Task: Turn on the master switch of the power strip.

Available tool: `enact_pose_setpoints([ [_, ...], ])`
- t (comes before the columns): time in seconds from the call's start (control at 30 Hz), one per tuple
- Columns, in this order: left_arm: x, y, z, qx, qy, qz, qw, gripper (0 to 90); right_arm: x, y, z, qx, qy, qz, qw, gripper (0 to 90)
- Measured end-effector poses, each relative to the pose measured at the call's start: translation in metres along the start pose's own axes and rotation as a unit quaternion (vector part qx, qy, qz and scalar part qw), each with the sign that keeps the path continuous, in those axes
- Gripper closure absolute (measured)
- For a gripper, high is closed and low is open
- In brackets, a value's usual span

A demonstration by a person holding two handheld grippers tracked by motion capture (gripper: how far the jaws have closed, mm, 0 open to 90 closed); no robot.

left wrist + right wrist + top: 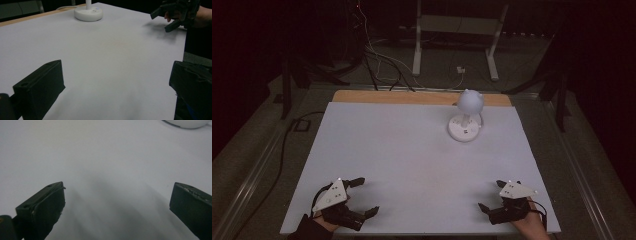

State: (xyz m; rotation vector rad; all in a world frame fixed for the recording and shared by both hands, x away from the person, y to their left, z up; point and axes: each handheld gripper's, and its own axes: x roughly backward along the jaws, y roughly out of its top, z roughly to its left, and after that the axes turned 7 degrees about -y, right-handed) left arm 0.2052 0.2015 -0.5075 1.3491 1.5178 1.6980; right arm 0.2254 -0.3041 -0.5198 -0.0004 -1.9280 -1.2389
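Note:
A small white desk lamp (467, 116) with a round head and a round base stands at the back right of the white table top (412, 160). Its base (88, 13) shows far off in the left gripper view, and an edge of that base (187, 123) at the top right of the right gripper view. My left gripper (364, 196) rests open near the front left edge, jaws wide apart with nothing between them. My right gripper (492, 196) is open near the front right edge, also holding nothing. The right gripper (166, 20) also appears at the top right of the left gripper view.
A wooden strip (422, 97) runs along the table's back edge. Behind the table the dark floor holds loose cables (377, 60) and a white metal frame (457, 35). A black cable (287, 145) trails down the left side.

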Motion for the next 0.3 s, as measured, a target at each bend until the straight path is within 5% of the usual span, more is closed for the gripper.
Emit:
enact_pose_setpoints([
  [0.3,-0.0008,-0.0004,0.0005,0.002,0.001,0.001,1.0,0.2,-0.003,0.0003,-0.0004,0.005,0.002,-0.002,1.0,0.0],
])
